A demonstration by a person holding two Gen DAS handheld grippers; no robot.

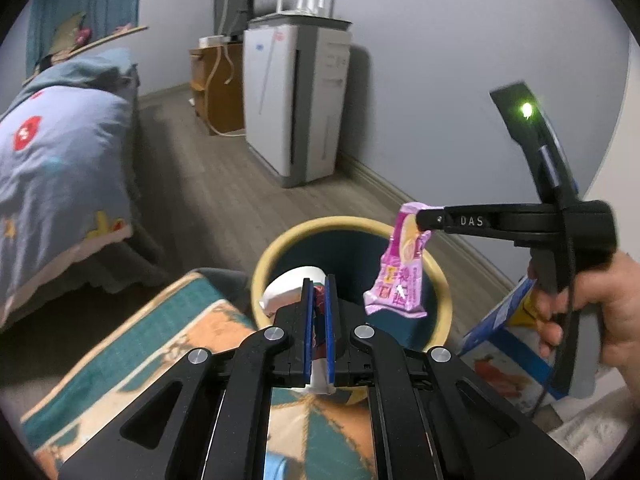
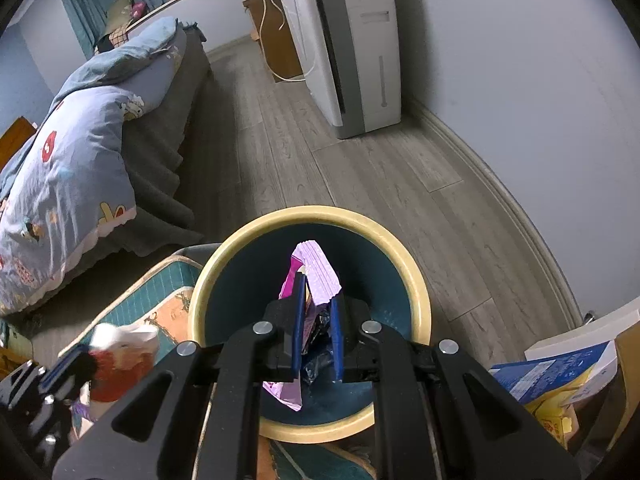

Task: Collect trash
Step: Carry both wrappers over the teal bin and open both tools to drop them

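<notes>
A round bin (image 1: 276,248) with a cream rim and dark teal inside stands on the floor; it also shows in the right wrist view (image 2: 416,280). My right gripper (image 1: 422,222) is shut on a pink snack wrapper (image 1: 400,280) and holds it over the bin's mouth; the wrapper (image 2: 318,272) hangs between the blue pads in the right wrist view. My left gripper (image 1: 319,284) is shut on a white and red paper cup (image 1: 288,290) at the bin's near left rim. The cup (image 2: 124,356) appears at the lower left in the right wrist view.
A teal and orange patterned cushion (image 1: 168,336) lies beside the bin. A bed with a blue quilt (image 1: 52,152) is on the left. A white air purifier (image 1: 296,100) stands by the wall. A blue and white box (image 1: 500,344) sits at the right.
</notes>
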